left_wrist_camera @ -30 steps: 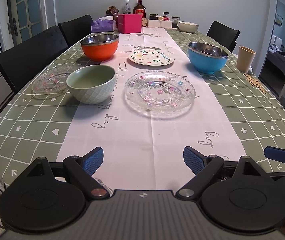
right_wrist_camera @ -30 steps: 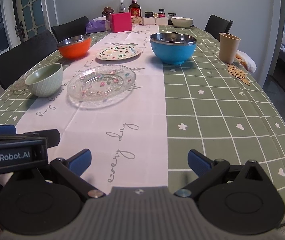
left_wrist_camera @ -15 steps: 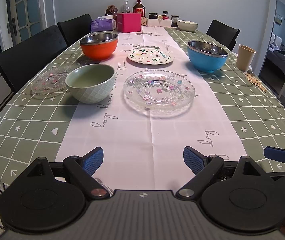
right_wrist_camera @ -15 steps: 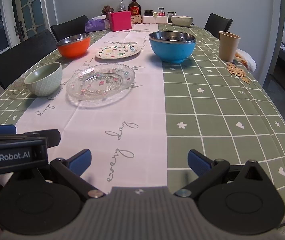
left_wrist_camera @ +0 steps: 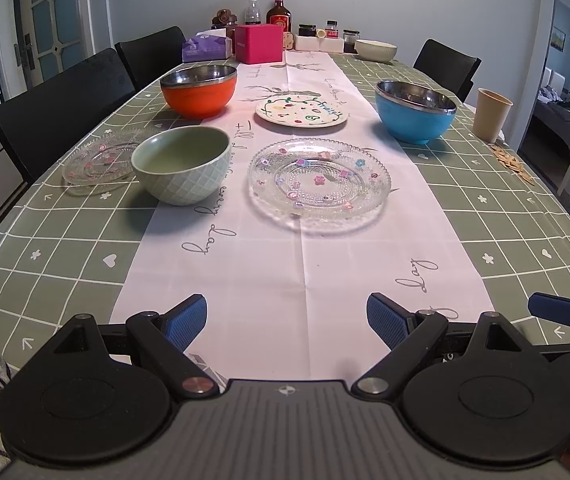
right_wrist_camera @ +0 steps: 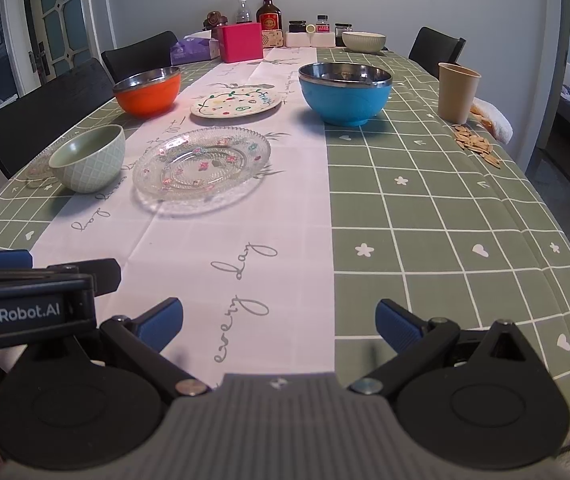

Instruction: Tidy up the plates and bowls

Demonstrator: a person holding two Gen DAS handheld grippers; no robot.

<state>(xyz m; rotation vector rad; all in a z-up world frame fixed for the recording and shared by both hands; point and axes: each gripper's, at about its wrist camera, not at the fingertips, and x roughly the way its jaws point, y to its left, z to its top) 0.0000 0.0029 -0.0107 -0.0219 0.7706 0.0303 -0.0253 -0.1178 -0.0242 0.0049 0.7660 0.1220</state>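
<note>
Large clear glass plate (left_wrist_camera: pixel 319 181) with small coloured flowers, flat on the pale pink runner (left_wrist_camera: pixel 285 264) near the middle of the table. Just left of it, a pale green ceramic bowl (left_wrist_camera: pixel 182 164) with a quilted outside, upright and empty, sitting at the runner's left edge. Further left, partly behind that bowl, a smaller clear glass plate (left_wrist_camera: pixel 99 157) on the green checked tablecloth (left_wrist_camera: pixel 517 216). Beyond these, an orange bowl with a steel lining (left_wrist_camera: pixel 199 89) on the left, a white plate with hand-painted doodles (left_wrist_camera: pixel 301 111) on the runner, and a blue bowl with a steel lining (left_wrist_camera: pixel 415 115) on the right. All pieces apart, none stacked.

Left gripper (left_wrist_camera: pixel 287 316) low over the near end of the runner, blue pads spread wide, holding nothing. Right gripper (right_wrist_camera: pixel 279 316) beside it, over the seam between runner and green cloth, likewise spread wide and empty. Both well short of the dishes.

Tan cup (right_wrist_camera: pixel 458 90) near the right edge, with scattered seed husks (right_wrist_camera: pixel 475 145) beside it. At the far end, a pink box (left_wrist_camera: pixel 259 43), bottles, jars and a cream bowl (left_wrist_camera: pixel 375 50). Black chairs (left_wrist_camera: pixel 61 104) along the left side.
</note>
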